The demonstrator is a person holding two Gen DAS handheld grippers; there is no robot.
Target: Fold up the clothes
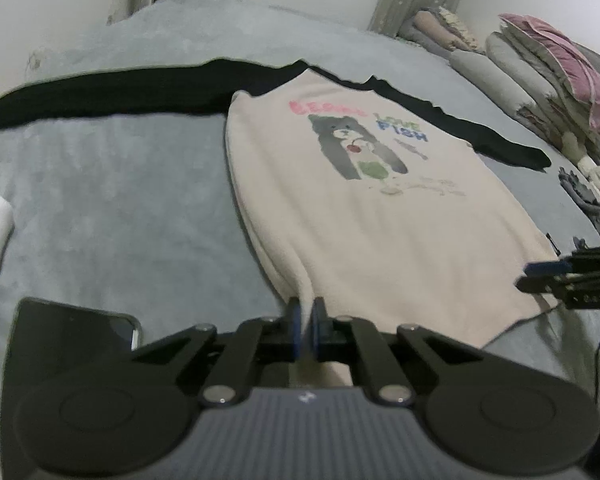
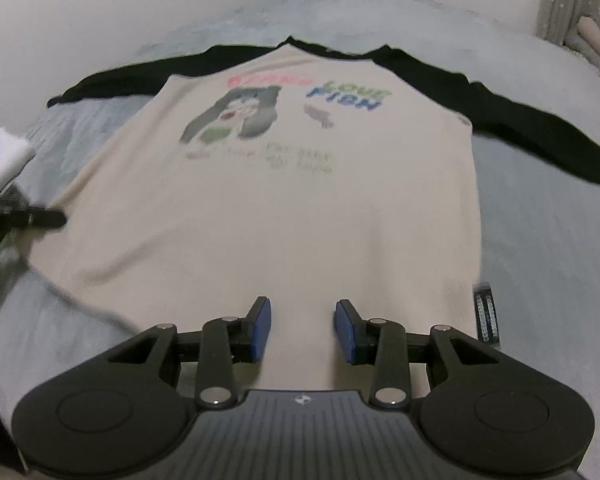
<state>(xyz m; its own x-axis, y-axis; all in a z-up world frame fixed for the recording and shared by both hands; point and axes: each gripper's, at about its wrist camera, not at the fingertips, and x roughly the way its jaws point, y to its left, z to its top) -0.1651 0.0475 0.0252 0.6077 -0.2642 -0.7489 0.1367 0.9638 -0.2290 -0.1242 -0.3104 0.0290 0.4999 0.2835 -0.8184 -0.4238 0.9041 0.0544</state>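
I see a bed covered with a grey-blue blanket (image 1: 112, 200) filling most of both views. Spread flat on it, front up, lies a cream raglan shirt (image 1: 364, 216) with long black sleeves (image 1: 100, 96) stretched out to either side. Its chest carries a print of a dark bear (image 1: 352, 144) with coloured lettering reading "LOVE FISH". The hem points toward me, the neckline away.

Folded bedding and pillows (image 1: 540, 64) are stacked along the far right side of the bed, one with a pink cover. A dark phone (image 1: 76, 320) lies on the blanket just left of my left gripper.

My left gripper (image 1: 307, 328) sits at the shirt's near left hem corner. Its blue-padded fingers are almost together with a sliver of cream fabric between them, so it appears to be pinching the hem. My right gripper (image 2: 302, 330) hovers low over the shirt's lower body, near the hem. Its fingers stand well apart with nothing between them but the fabric below. A small black label (image 2: 486, 312) sticks out from the shirt's right side seam.
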